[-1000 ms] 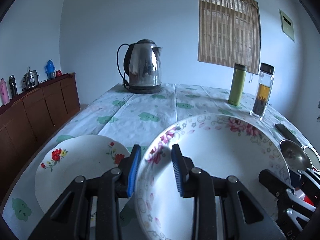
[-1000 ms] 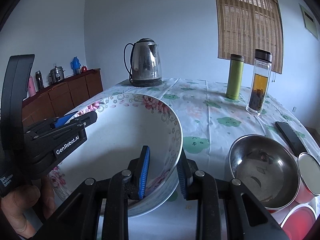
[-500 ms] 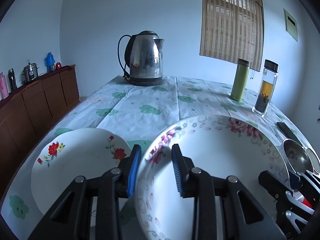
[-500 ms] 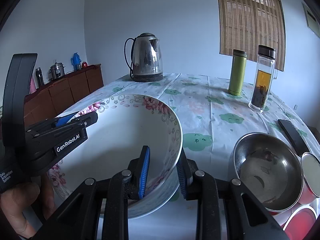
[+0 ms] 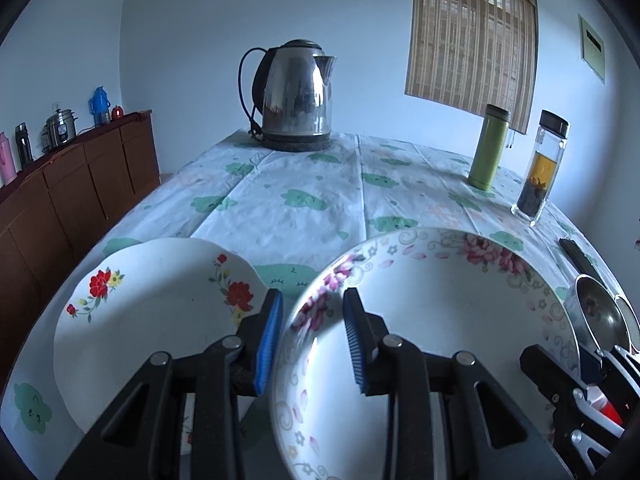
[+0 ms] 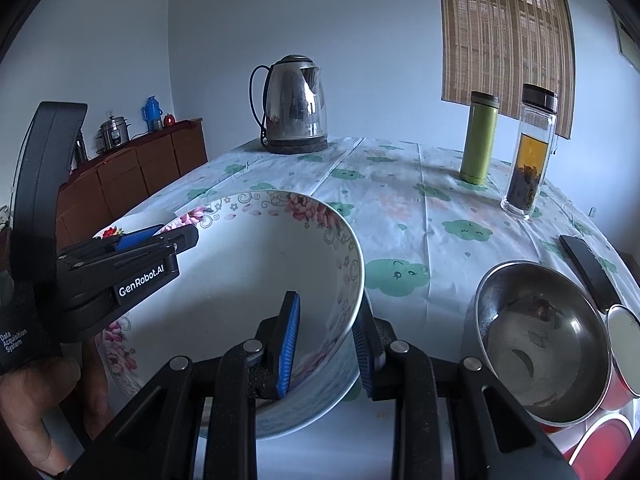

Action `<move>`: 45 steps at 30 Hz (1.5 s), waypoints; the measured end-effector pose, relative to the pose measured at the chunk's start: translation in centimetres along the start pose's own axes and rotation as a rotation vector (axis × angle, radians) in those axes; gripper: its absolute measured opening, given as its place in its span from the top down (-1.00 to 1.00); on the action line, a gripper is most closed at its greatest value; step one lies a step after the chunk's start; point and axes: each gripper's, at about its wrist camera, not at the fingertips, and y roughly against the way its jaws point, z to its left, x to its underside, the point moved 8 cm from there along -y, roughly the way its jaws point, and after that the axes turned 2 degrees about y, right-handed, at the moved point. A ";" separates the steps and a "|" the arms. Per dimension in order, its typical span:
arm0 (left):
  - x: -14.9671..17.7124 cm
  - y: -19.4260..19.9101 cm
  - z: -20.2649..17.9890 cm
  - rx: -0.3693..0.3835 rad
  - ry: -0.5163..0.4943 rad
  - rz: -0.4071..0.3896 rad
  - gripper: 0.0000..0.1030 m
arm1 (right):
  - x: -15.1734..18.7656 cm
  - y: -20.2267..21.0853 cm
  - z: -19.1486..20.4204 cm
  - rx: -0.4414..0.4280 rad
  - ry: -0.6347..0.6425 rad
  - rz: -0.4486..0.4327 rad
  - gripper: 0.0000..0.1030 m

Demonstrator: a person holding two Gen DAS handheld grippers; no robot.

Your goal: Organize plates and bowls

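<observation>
A large white bowl [image 5: 432,320] [image 6: 240,280] with a pink flower rim is held between both grippers just above the tablecloth. My left gripper [image 5: 312,300] is shut on its left rim, one pad inside and one outside. Opposite it, my right gripper [image 6: 326,312] is shut on the right rim the same way. In the right wrist view the left gripper [image 6: 160,240] shows with a person's hand below it. A white plate [image 5: 152,320] with red flowers lies on the table just left of the bowl. A steel bowl [image 6: 540,344] sits to the right.
At the far end stand a steel kettle [image 5: 296,96], a green flask [image 5: 490,148] and a glass tea bottle [image 5: 540,168]. A black remote [image 6: 588,268] and red-rimmed containers [image 6: 608,432] lie at the right. A wooden cabinet [image 5: 60,200] runs along the left wall.
The left wrist view has tipped a little downward, so the kettle and bottles sit higher in frame. Both grippers keep the same hold on the bowl's rim.
</observation>
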 end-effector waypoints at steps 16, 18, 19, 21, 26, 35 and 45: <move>0.3 -0.6 -0.3 -0.008 -0.023 0.033 0.43 | 0.2 -0.6 -0.1 0.008 -0.005 0.027 0.45; 0.3 -0.7 -0.4 -0.008 -0.024 0.040 0.43 | 0.2 -0.7 -0.1 0.009 -0.006 0.030 0.45; 0.3 -0.8 -0.3 -0.008 -0.024 0.042 0.43 | 0.2 -0.7 -0.2 0.010 -0.006 0.032 0.45; 0.4 -0.8 -0.4 -0.008 -0.024 0.044 0.43 | 0.2 -0.8 -0.1 0.012 -0.005 0.035 0.45; 0.4 -0.9 -0.4 -0.008 -0.026 0.045 0.43 | 0.3 -1.0 -0.1 0.015 -0.007 0.048 0.45; 0.6 -1.3 -0.6 -0.003 -0.035 0.068 0.43 | 0.4 -1.4 -0.4 0.021 -0.017 0.070 0.45; 0.8 -1.6 -0.8 -0.007 -0.047 0.081 0.43 | 0.6 -1.7 -0.5 0.025 -0.022 0.090 0.42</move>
